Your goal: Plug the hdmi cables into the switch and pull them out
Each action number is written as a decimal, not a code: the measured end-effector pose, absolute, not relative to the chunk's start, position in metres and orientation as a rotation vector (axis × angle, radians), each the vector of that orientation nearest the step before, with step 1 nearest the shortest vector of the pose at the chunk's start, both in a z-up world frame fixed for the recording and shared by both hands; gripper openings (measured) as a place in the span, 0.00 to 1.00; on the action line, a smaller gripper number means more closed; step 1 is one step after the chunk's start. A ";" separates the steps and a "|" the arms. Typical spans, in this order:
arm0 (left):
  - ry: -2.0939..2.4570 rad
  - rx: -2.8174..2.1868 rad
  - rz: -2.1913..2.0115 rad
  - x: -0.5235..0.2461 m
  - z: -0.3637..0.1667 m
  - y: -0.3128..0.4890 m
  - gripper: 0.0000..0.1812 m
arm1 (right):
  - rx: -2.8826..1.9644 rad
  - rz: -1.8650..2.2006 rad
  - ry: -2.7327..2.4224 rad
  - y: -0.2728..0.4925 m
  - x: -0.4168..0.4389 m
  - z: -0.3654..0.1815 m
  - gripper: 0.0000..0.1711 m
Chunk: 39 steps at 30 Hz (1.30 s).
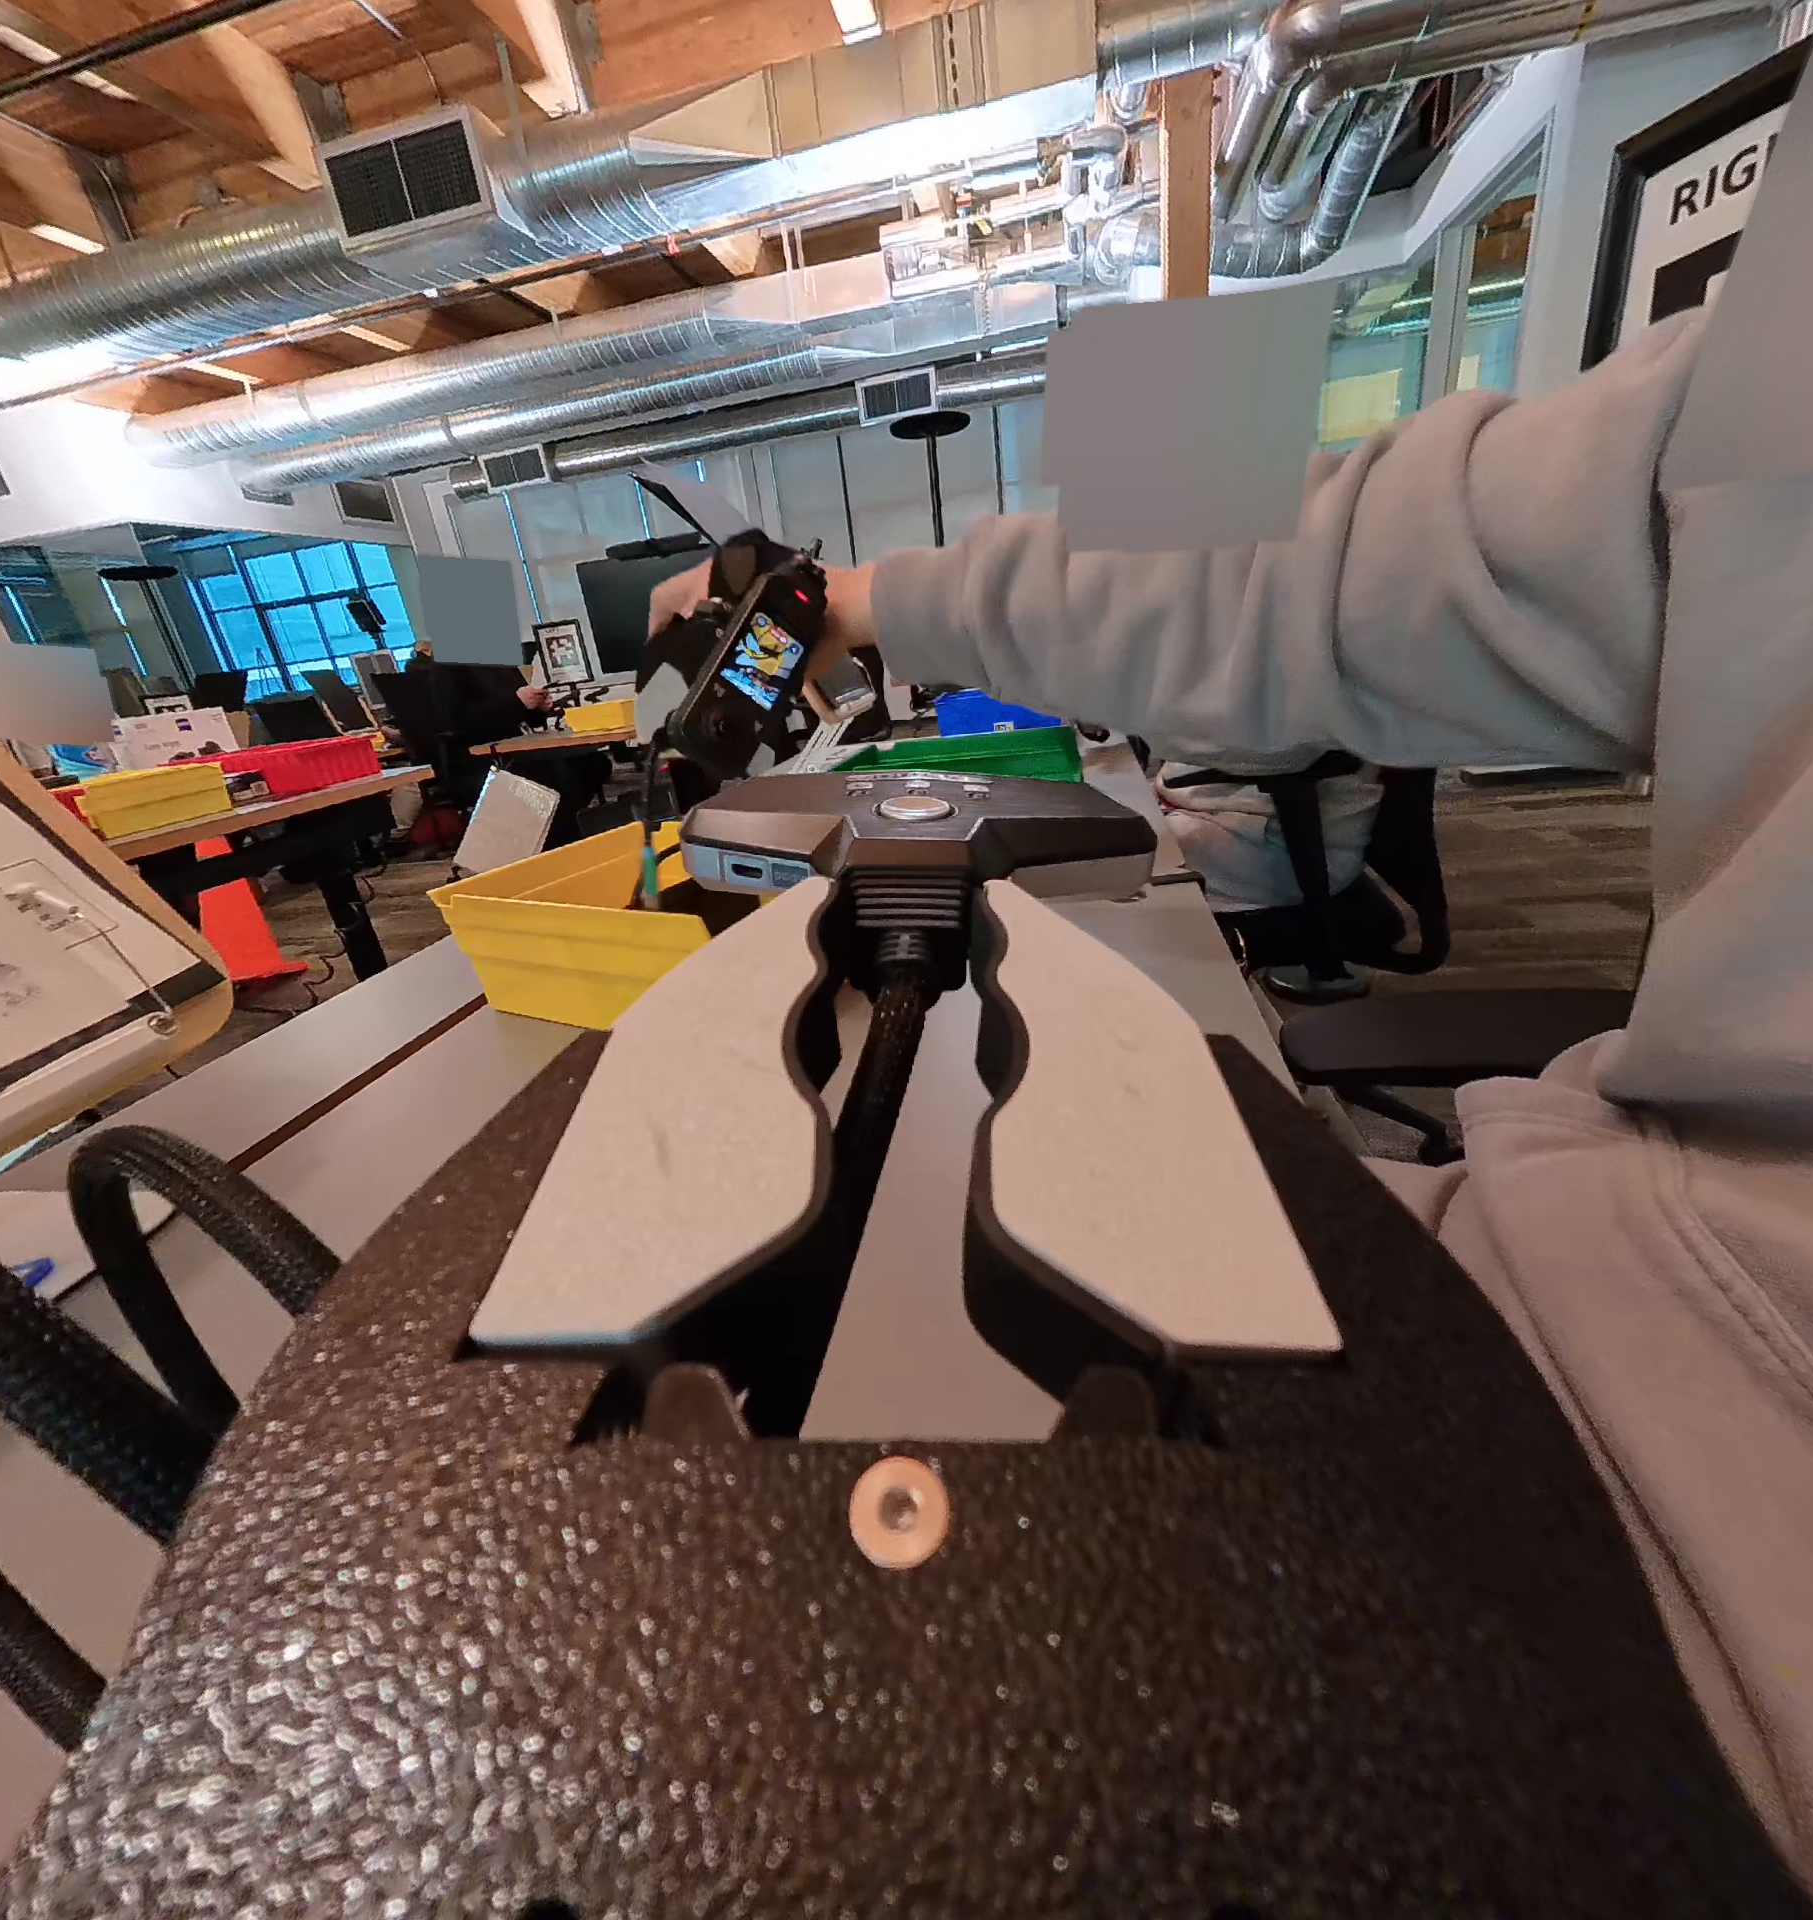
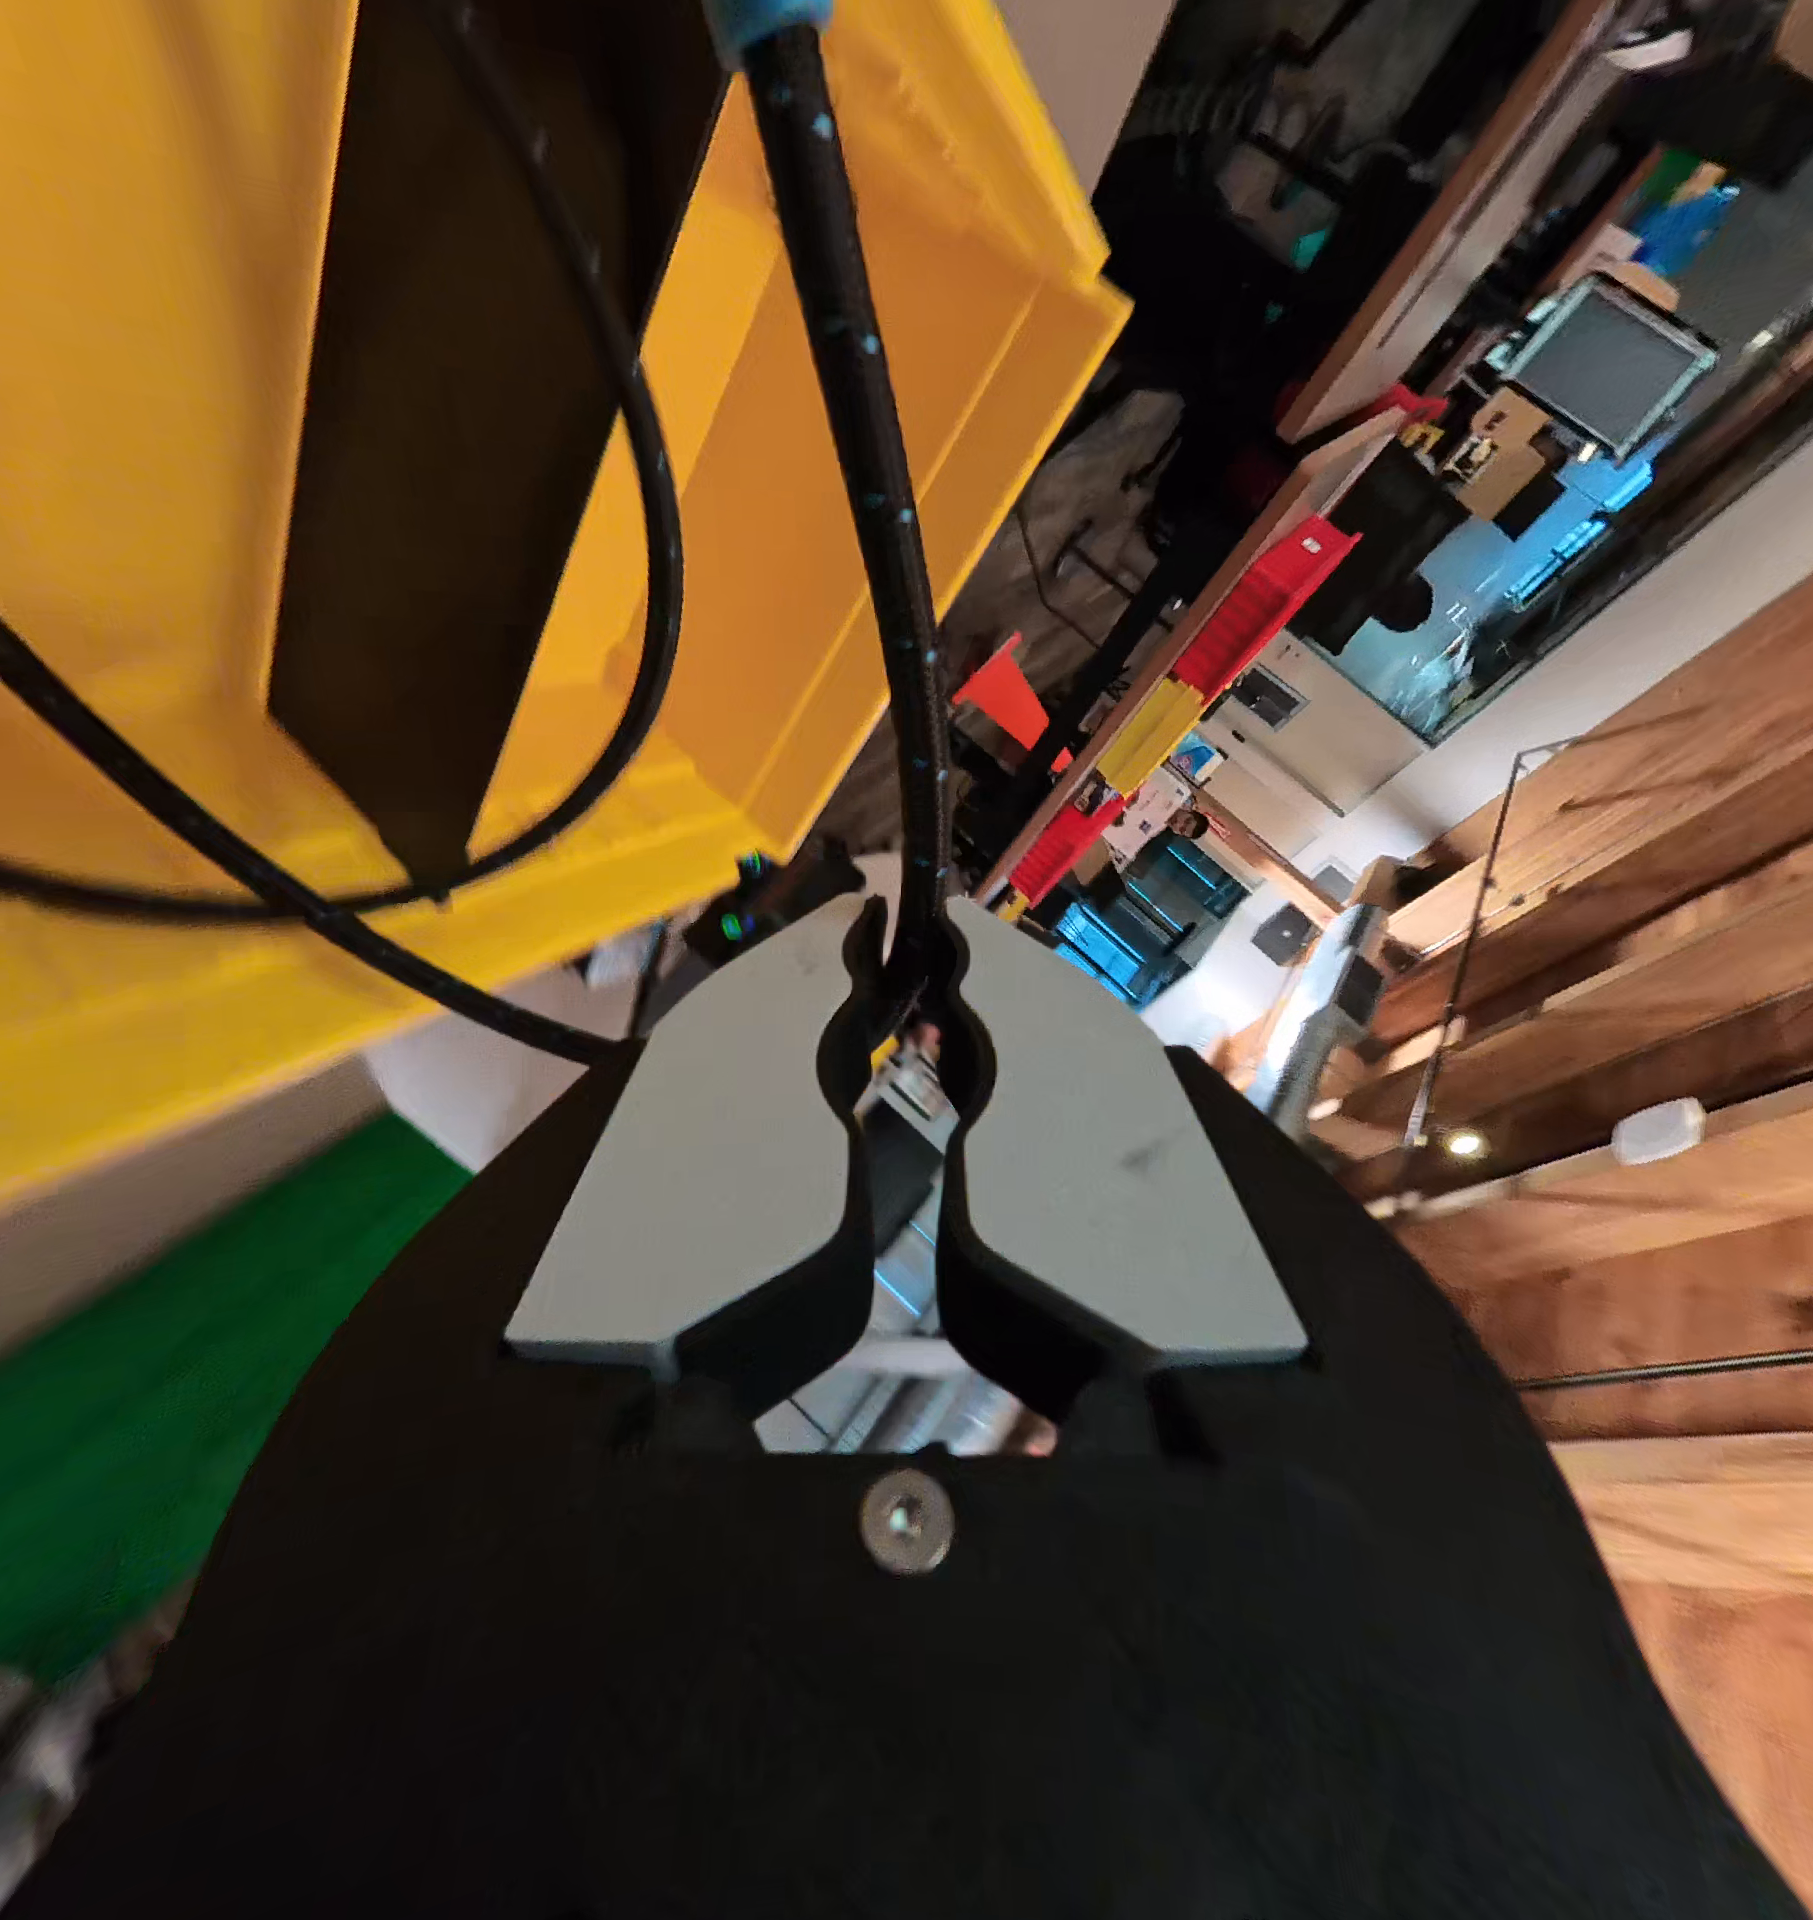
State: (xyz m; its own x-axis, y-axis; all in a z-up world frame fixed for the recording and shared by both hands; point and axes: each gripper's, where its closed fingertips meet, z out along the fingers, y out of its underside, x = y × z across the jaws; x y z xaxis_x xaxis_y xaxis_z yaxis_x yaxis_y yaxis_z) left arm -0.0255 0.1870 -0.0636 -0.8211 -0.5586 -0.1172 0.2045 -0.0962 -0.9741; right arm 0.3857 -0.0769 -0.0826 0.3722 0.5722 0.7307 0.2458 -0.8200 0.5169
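In the left wrist view a dark HDMI switch [image 1: 917, 821] with a round button lies on the grey table. A black HDMI plug [image 1: 907, 899] sits in its near port. Its braided cable [image 1: 876, 1070] runs back between my fingers. My left gripper [image 1: 910, 909] is shut on that plug. An empty port shows on the switch's left face. My right gripper [image 2: 912, 935] is shut on a black braided cable with blue flecks [image 2: 860, 416], which runs to a blue-collared end at the frame's top. That gripper's body [image 1: 736, 665] shows beyond the switch.
A yellow bin [image 1: 569, 935] stands left of the switch and fills the right wrist view [image 2: 133, 312], with a thin black cable [image 2: 663, 540] looped across it. A green bin [image 1: 985, 753] lies behind the switch. A board with paper [image 1: 40, 935] is at the left. A grey sleeve [image 1: 1297, 623] crosses on the right.
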 end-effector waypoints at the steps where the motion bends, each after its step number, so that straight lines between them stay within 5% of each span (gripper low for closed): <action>1: 1.678 -0.385 -1.967 -0.026 -0.064 0.185 0.12 | 2.242 1.390 0.762 -0.080 0.385 -0.076 0.04; 11: 1.729 -0.352 -1.959 -0.028 -0.068 0.173 0.12 | 2.236 1.249 0.914 -0.054 0.373 -0.124 0.04; 15: 1.721 -0.366 -1.946 -0.027 -0.068 0.178 0.12 | 2.645 1.159 0.762 -0.034 0.353 -0.156 0.24; 21: 1.682 -0.376 -1.961 -0.024 -0.067 0.183 0.12 | 3.470 1.129 0.027 0.002 0.323 -0.083 0.32; 24: 1.677 -0.351 -1.931 -0.024 -0.065 0.178 0.12 | 4.096 0.049 -0.713 0.051 0.248 -0.048 0.43; 26: 1.670 -0.333 -1.896 -0.024 -0.064 0.173 0.12 | 3.947 -1.004 -1.113 0.073 0.183 -0.044 0.43; 28: 1.652 -0.293 -1.853 -0.025 -0.062 0.169 0.12 | 3.747 -1.635 -0.929 0.089 0.111 -0.048 0.40; 29: 1.633 -0.262 -1.834 -0.026 -0.060 0.167 0.12 | 3.696 -1.712 -0.806 0.093 0.080 -0.058 0.37; 32: 1.586 -0.166 -1.821 -0.034 -0.054 0.158 0.12 | 3.623 -1.819 -0.623 0.111 0.017 -0.073 0.53; 36: 1.594 -0.071 -1.772 -0.040 -0.054 0.148 0.12 | 3.292 -2.341 -0.532 0.125 -0.036 -0.056 0.45; 39: 1.632 -0.053 -1.703 -0.037 -0.060 0.143 0.12 | 3.348 -2.291 -0.543 0.136 -0.046 -0.062 0.43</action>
